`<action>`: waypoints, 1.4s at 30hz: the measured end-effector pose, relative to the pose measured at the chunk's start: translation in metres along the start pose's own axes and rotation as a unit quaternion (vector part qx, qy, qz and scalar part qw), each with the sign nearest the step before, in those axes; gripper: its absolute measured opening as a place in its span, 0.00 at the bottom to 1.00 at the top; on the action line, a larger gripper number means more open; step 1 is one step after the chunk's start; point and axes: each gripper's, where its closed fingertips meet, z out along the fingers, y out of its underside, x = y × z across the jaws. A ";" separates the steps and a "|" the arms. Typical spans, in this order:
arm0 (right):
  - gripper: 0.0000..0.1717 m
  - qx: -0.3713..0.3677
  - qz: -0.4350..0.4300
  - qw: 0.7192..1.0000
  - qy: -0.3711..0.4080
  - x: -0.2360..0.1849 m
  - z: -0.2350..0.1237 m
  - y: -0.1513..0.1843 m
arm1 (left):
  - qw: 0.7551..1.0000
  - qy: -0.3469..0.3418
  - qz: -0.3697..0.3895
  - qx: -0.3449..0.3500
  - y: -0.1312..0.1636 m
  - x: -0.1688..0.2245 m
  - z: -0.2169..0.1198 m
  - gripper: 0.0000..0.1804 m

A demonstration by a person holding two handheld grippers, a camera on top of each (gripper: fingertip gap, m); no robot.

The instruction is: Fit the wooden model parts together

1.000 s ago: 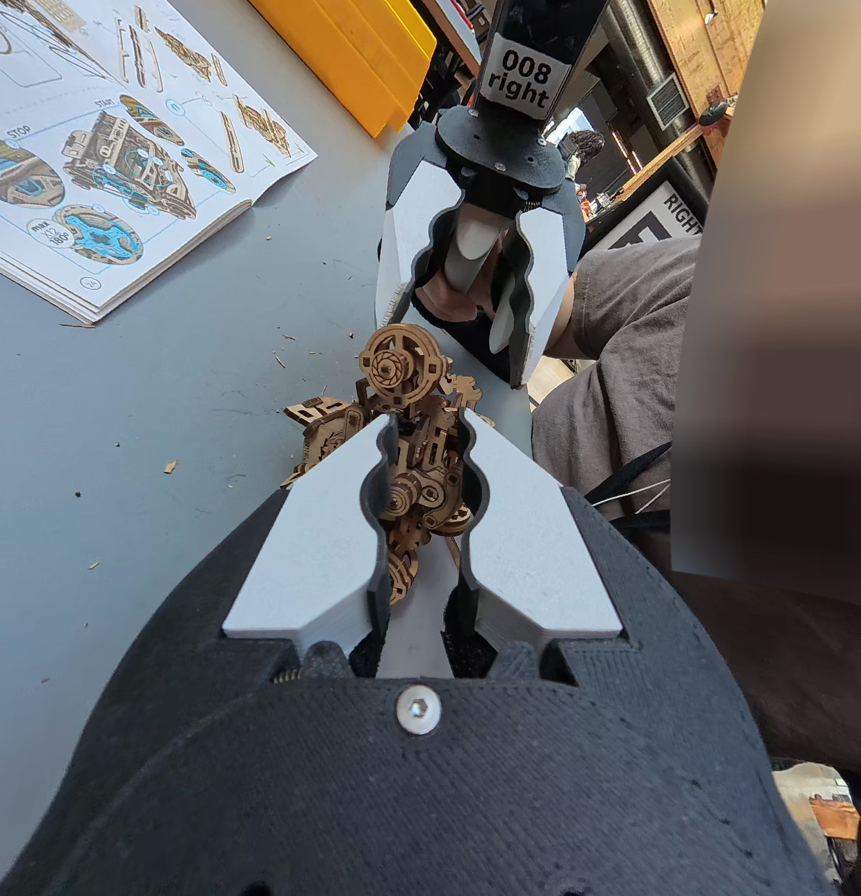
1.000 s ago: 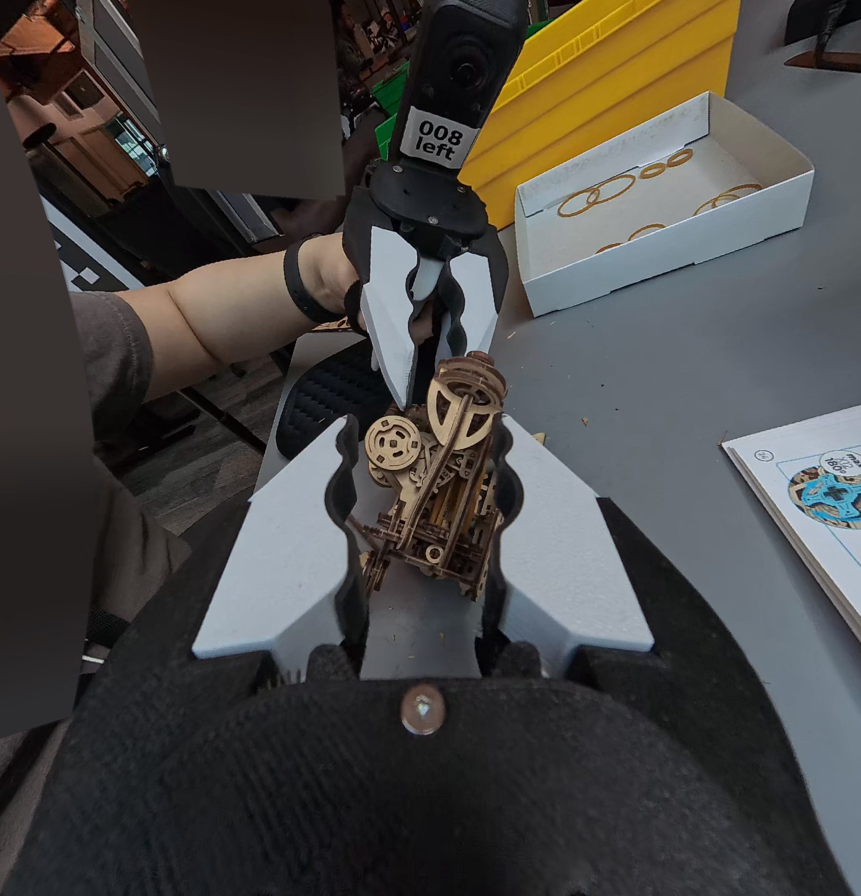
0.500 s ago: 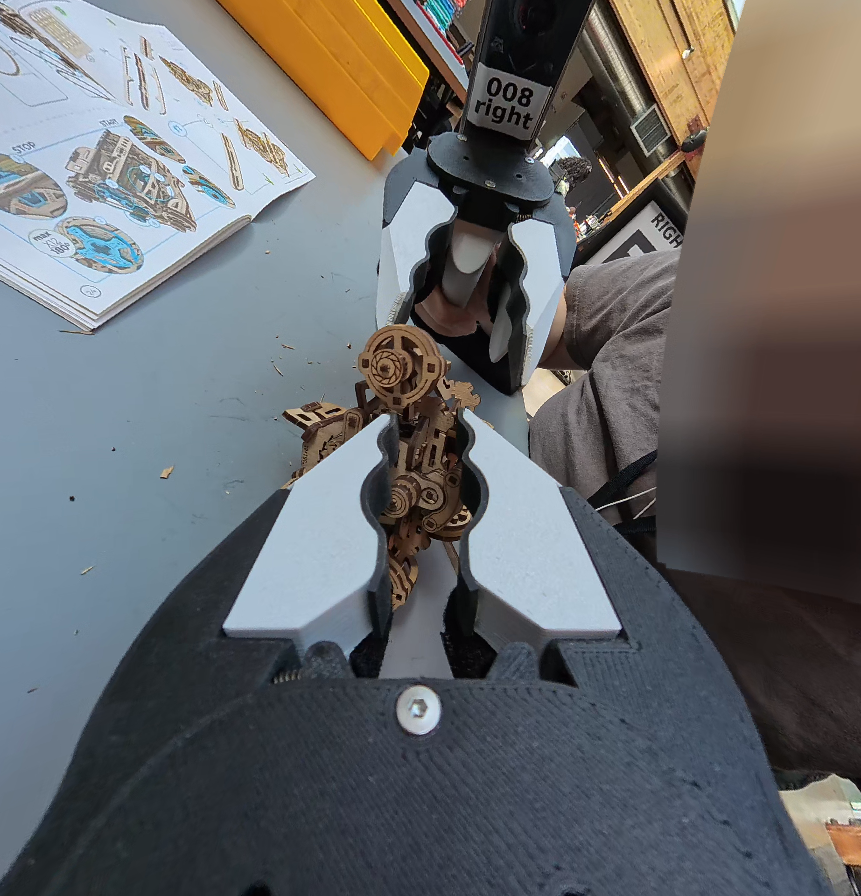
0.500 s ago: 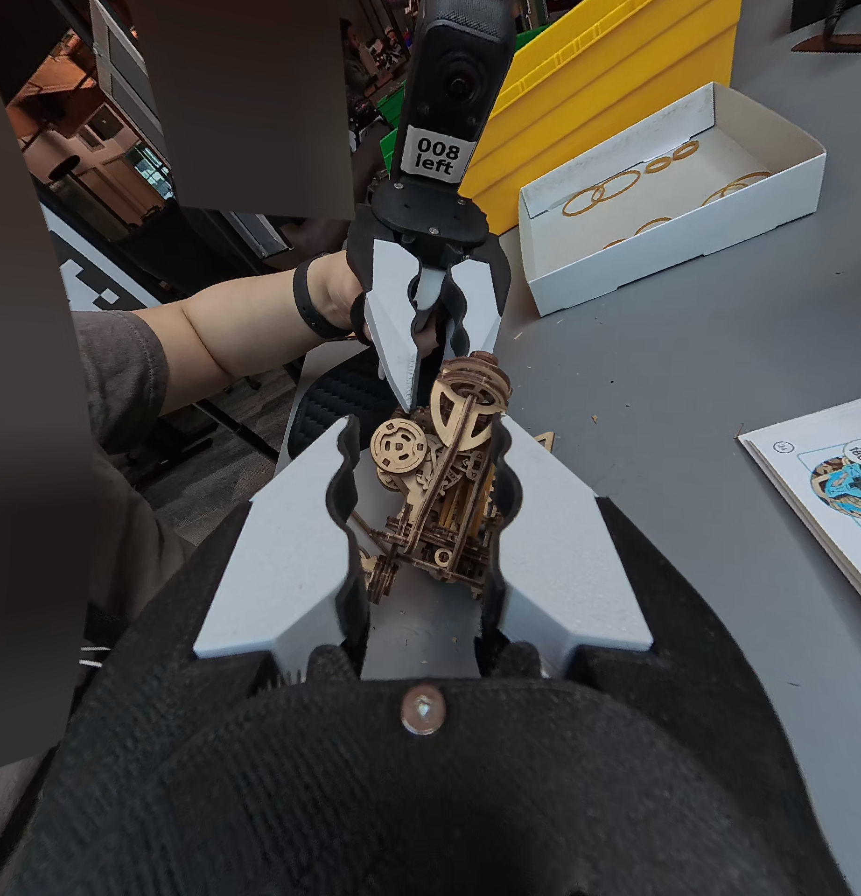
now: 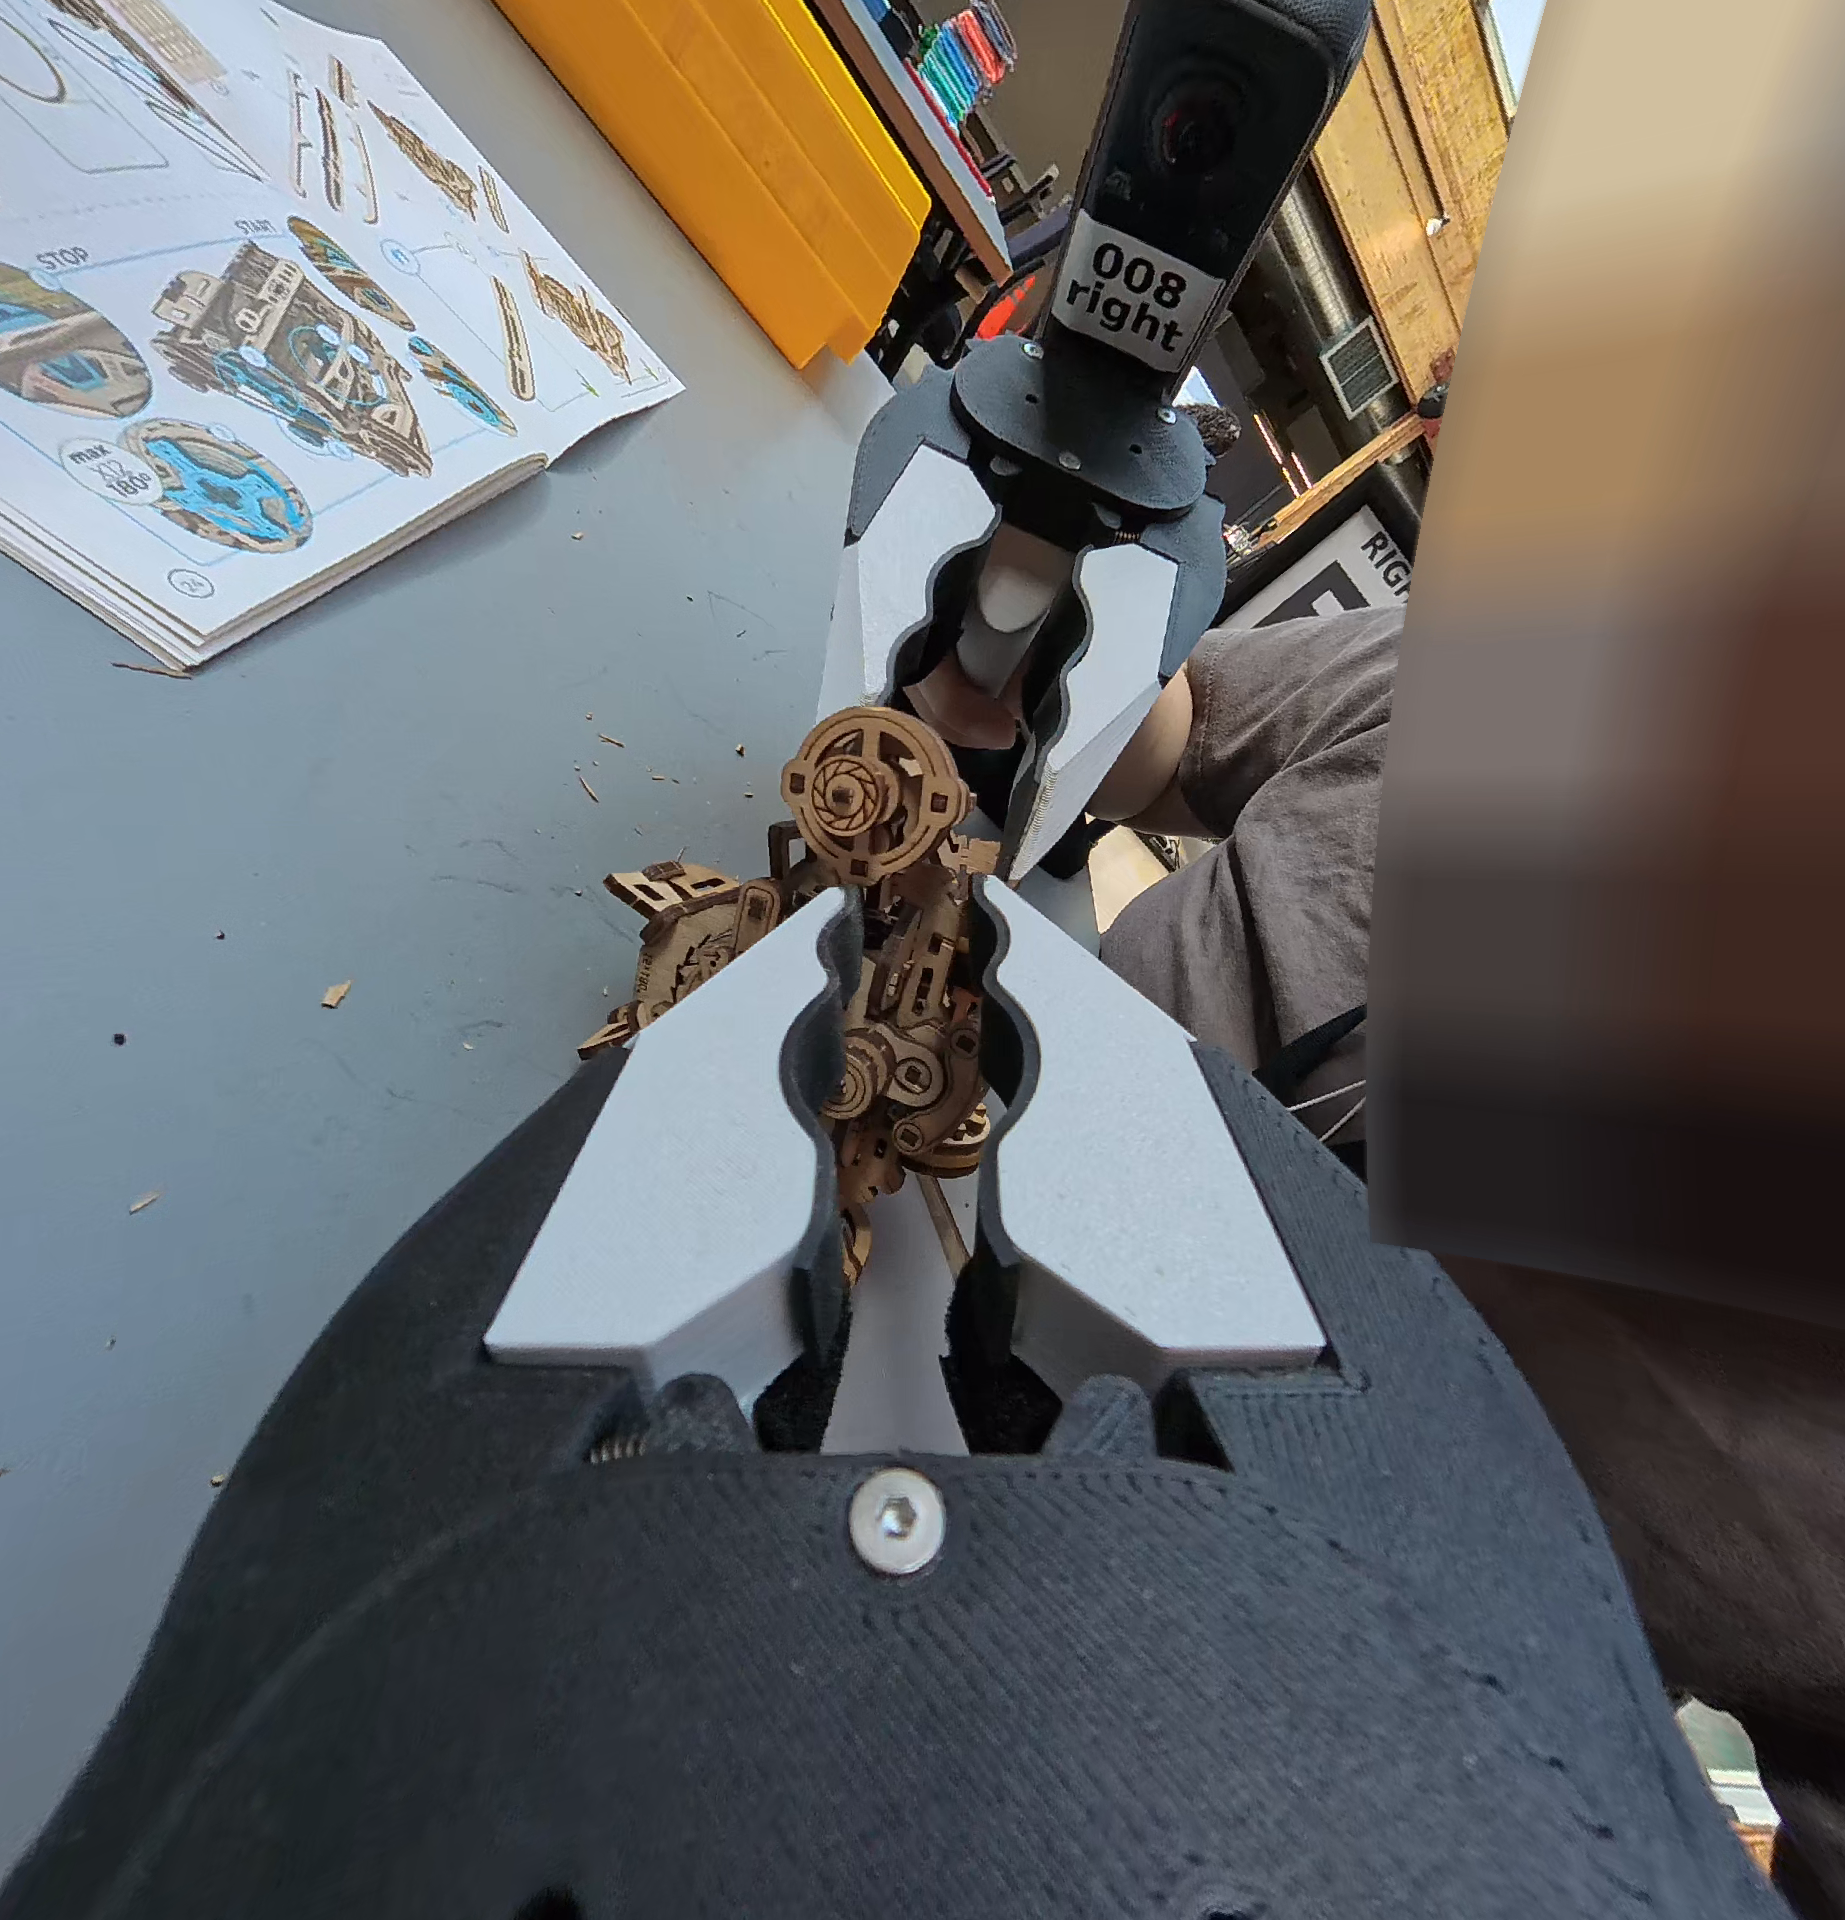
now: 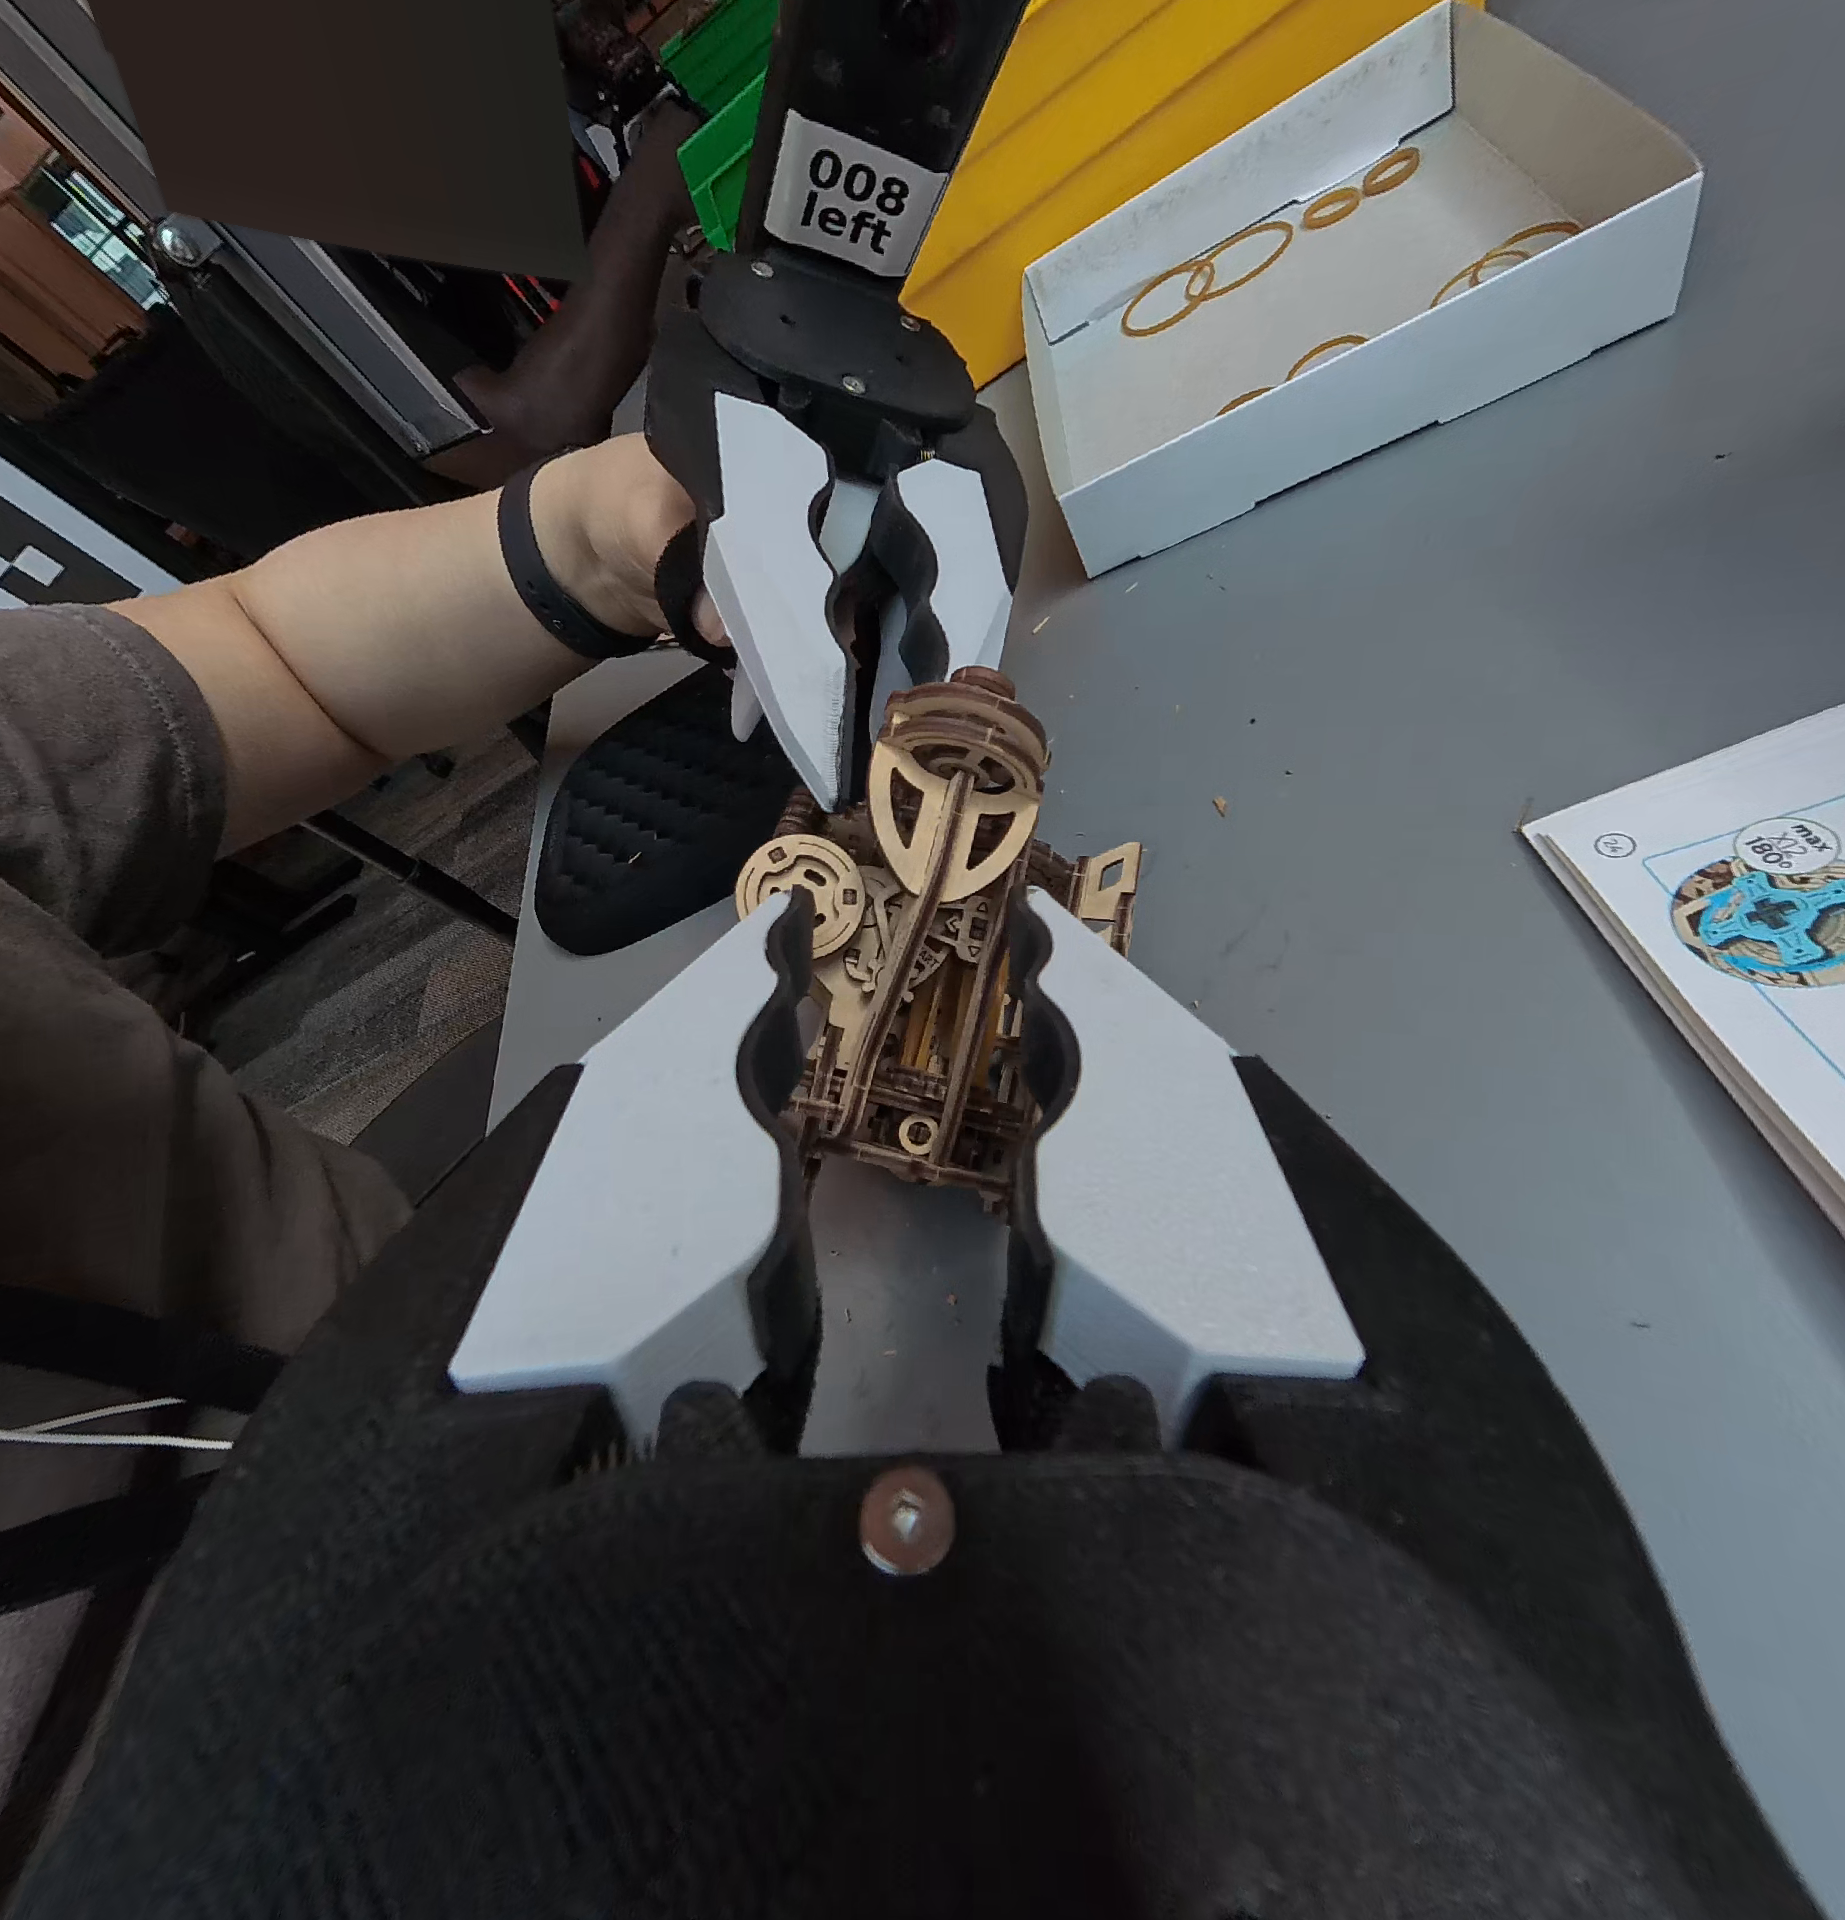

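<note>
Grey worktop (image 6: 1417,727), scuffed, wood chips scattered. Yellow bins (image 5: 731,156) along far edge, green bin (image 6: 715,156) behind. Wood-panelled wall (image 5: 1417,187) with vent grille (image 5: 1354,364). Grey patterned carpet (image 6: 305,1039) past worktop's near corner. Bright daylight from window (image 6: 76,197).

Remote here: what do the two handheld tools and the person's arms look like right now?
Both tools, left tool and right tool, have black textured bodies, flat white wedge fingers lined with wavy black pads and one silver screw. Each handle carries a white label. The person wears a grey short sleeve and a black wristband.
</note>
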 end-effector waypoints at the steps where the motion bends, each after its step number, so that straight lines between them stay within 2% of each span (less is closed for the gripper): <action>1: 0.21 0.001 0.002 1.000 -0.002 0.000 0.000 0.000 | 1.000 -0.003 -0.001 0.000 0.000 0.000 0.000 0.10; 17: 0.13 0.014 0.013 1.000 0.001 0.003 0.000 -0.001 | 1.000 -0.012 -0.016 0.010 -0.001 -0.001 0.002 0.08; 33: 0.11 0.021 0.023 0.999 0.008 0.003 0.002 -0.001 | 1.000 -0.009 -0.015 0.011 0.001 0.000 0.001 0.08; 38: 0.14 0.028 0.108 0.991 -0.069 -0.003 -0.002 -0.006 | 1.000 -0.018 0.005 0.008 0.001 0.002 0.001 0.08; 42: 0.16 0.033 0.209 0.965 -0.155 -0.003 -0.007 -0.011 | 1.000 -0.020 0.010 0.007 0.001 0.004 0.001 0.08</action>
